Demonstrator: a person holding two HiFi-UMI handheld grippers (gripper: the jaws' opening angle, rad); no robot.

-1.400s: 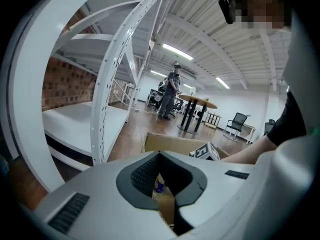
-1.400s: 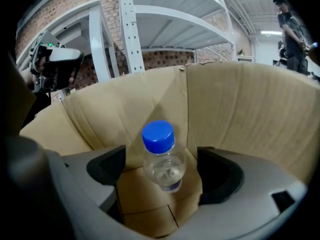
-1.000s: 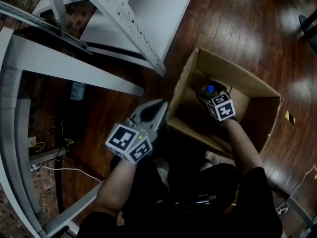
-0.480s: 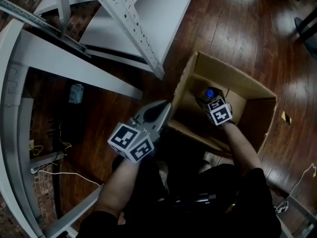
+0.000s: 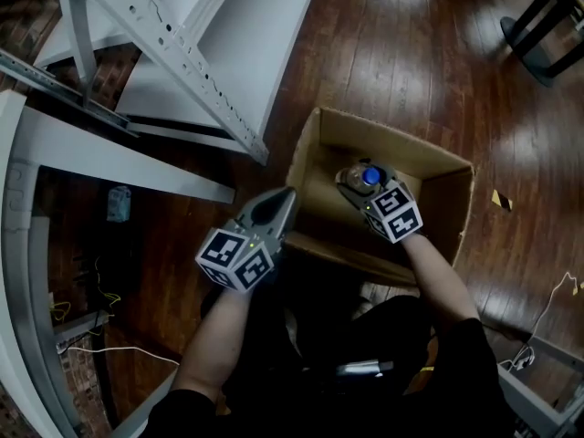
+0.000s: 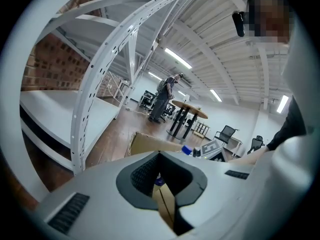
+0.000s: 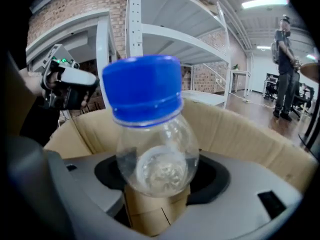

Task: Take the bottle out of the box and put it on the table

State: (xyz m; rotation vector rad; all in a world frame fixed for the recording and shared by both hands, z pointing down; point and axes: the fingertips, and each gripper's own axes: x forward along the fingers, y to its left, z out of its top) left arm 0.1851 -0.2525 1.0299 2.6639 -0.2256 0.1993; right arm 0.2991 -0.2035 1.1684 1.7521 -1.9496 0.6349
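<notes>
In the box (image 5: pixel 411 153): the bottle (image 7: pixel 150 151) stands upright with its cap (image 5: pixel 370 175) up, over the open cardboard interior and not yet set down.
Right tool (image 5: pixel 356 186): the jaws have just been closing and now pinch the bottle's clear body below the shoulder.
Left tool (image 5: pixel 284 199): the jaws are pressed together on the box's near wall, apparently steadying it.
Handling: thin clear plastic, likely light, smooth and easily dented. The contents cannot be judged through the lens distortion.
Hold point: the rounded body under the cap, gripped with moderate pressure and kept vertical.
Markings: no label, brand or writing is readable on the bottle or the box.
</notes>
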